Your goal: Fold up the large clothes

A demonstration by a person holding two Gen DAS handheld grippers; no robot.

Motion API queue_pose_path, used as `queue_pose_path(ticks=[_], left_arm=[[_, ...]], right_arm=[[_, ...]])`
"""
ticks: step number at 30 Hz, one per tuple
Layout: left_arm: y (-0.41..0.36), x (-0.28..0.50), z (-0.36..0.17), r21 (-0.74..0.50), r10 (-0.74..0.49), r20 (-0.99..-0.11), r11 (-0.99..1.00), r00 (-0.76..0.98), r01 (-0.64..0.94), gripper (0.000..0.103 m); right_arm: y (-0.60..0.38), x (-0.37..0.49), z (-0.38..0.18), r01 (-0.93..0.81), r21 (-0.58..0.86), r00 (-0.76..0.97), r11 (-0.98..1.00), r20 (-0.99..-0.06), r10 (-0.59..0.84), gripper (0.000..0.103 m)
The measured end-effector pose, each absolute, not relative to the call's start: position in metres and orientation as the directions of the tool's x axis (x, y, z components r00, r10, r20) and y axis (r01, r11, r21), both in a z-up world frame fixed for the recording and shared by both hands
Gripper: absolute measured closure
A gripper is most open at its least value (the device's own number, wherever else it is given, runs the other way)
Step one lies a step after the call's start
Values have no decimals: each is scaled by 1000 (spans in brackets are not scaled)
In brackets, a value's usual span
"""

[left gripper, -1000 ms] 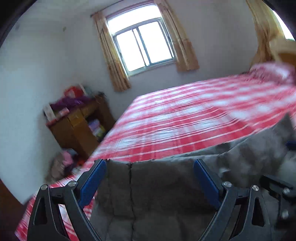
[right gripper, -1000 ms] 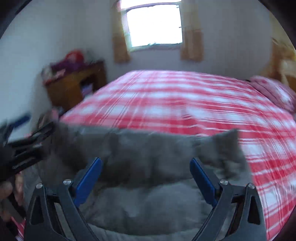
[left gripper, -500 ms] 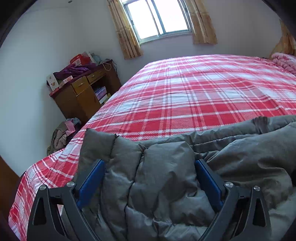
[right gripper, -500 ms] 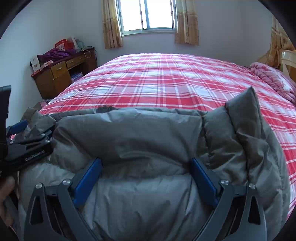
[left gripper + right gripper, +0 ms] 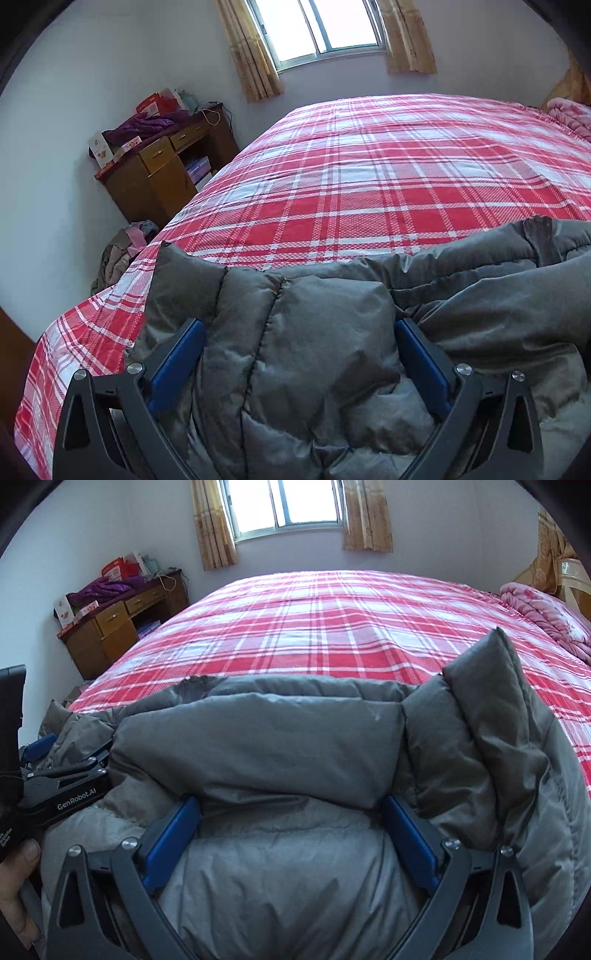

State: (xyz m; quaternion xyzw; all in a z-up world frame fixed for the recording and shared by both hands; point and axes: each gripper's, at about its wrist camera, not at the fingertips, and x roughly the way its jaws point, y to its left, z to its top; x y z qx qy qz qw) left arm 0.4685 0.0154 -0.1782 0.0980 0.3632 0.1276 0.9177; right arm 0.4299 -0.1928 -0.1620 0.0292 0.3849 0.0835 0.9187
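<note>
A grey quilted down jacket [image 5: 332, 332] lies bunched at the near edge of the bed and fills the lower half of both views [image 5: 288, 746]. My left gripper [image 5: 301, 354] has its blue fingers wide apart with a thick puffy fold of the jacket between them. My right gripper [image 5: 291, 834] also stands wide open around a bulging fold. A stiff corner of the jacket [image 5: 495, 686] sticks up on the right. The left gripper's body shows at the left of the right wrist view [image 5: 66, 790].
The bed [image 5: 388, 177] has a red and white plaid cover. A wooden desk [image 5: 159, 173] with boxes and purple cloth stands by the far left wall. A clothes pile [image 5: 122, 251] lies on the floor. A pink blanket [image 5: 539, 613] lies at the right.
Both grippers have come down toward the bed with the jacket. The jacket went from hanging stretched and blurred to resting bunched on the cover. The views have steadied.
</note>
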Motion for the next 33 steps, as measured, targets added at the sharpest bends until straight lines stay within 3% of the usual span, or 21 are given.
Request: queue_pose_path(ticks=[24,27,30,33], left_arm=[[2,480,-180,368,369,-664,918,651,-146,1],[10,457,-142,250,312,-673,949,671,-191,1],[3,438,-112,74,179,-655,982,734,-174,1],[-30,447,-121,108,152,-670,988,727,-107,1]], right_arm=[[-178,443,-176,-108,5,624,994,-778,72,0],[-184,439,-163,-118,27,612,993,-785,94,5],[-206,420,-128,-92,110,700,990,-700,142,5],[-226,417,-107,-21,51,772,998,-634,48,5]])
